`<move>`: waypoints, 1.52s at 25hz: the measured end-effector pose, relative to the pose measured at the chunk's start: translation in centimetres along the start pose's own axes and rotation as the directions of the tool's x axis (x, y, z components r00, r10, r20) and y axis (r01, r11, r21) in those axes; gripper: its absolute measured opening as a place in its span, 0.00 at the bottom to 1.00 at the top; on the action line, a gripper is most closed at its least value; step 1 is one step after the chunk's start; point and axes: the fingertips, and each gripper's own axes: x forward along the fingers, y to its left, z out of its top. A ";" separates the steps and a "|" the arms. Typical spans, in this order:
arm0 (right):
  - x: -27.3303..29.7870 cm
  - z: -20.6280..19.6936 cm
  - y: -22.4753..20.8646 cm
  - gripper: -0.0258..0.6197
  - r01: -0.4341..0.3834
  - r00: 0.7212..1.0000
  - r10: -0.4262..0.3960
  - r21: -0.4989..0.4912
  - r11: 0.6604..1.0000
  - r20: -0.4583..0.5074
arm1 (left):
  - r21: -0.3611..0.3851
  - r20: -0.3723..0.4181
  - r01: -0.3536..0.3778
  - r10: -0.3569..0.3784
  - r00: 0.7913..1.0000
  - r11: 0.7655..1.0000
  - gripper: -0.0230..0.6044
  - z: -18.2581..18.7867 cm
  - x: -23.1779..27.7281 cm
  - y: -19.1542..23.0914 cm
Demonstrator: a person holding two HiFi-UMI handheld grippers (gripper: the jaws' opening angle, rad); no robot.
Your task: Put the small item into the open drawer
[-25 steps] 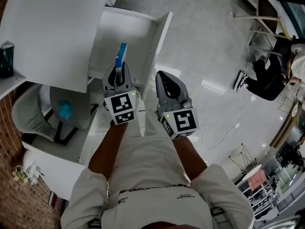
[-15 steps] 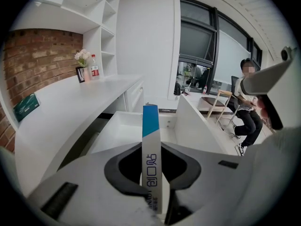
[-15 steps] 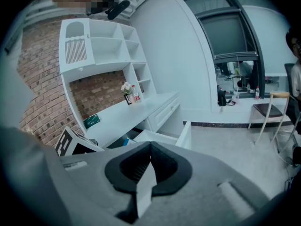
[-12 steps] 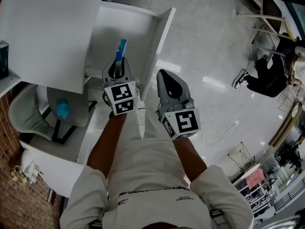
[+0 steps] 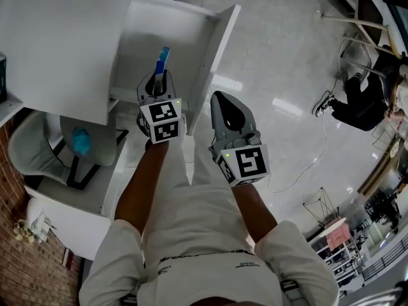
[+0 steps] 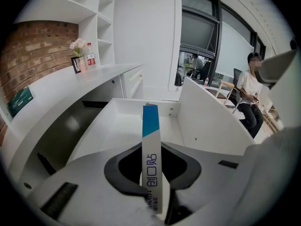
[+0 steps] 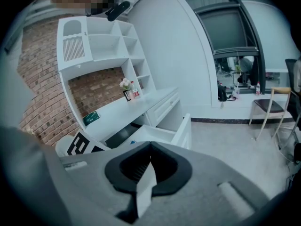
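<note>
The right gripper [image 7: 149, 149], jaws together and seemingly empty, faces the open drawer [image 7: 184, 131].

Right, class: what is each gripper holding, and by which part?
Left gripper grips the slim blue-and-white box by its white lower end; right gripper holds nothing, jaws together.
</note>
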 end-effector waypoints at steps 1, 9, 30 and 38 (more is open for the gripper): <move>0.1 -0.1 -0.1 0.04 0.000 1.000 0.000 0.001 1.000 -0.002 | 0.000 -0.006 0.001 -0.001 1.000 1.000 0.15 -0.2 0.3 0.0; 0.8 -0.8 -1.3 0.04 0.000 1.000 0.000 0.009 1.000 -0.018 | 0.018 -0.045 -0.002 0.003 0.999 1.000 0.15 -1.1 2.9 -0.3; 2.9 -1.6 -2.6 0.04 0.000 0.999 0.002 0.025 1.000 -0.049 | 0.024 -0.108 -0.011 0.013 0.994 1.000 0.16 -1.7 7.2 0.4; 3.3 -1.5 -3.0 0.04 0.005 0.999 -0.003 0.033 0.999 -0.053 | 0.011 -0.106 -0.015 0.016 0.994 1.000 0.16 -1.5 7.9 0.5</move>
